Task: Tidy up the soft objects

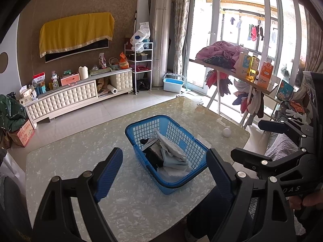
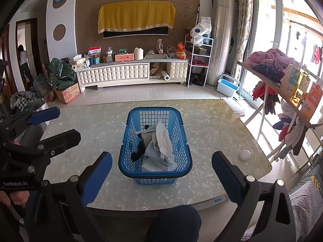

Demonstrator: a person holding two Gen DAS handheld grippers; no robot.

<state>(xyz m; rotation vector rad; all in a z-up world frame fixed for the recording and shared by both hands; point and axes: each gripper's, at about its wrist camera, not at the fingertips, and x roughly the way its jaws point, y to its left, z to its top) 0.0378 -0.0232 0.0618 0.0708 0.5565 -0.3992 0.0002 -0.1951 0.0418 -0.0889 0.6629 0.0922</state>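
The blue basket [image 2: 154, 147] of cloths [image 2: 161, 143] sits ahead of both wide-open, empty jaws.

"GenRobot.AI" is printed on the left claw [image 2: 53, 124]; "DAS" shows on the right claw [image 1: 245, 140].

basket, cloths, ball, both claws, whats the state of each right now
blue basket: upright on the table, holding cloths
white cloth: crumpled in the basket, on top
dark cloth: in the basket, partly covered
white ball: loose on the table, outside the basket
left claw: open, empty
right claw: open, empty
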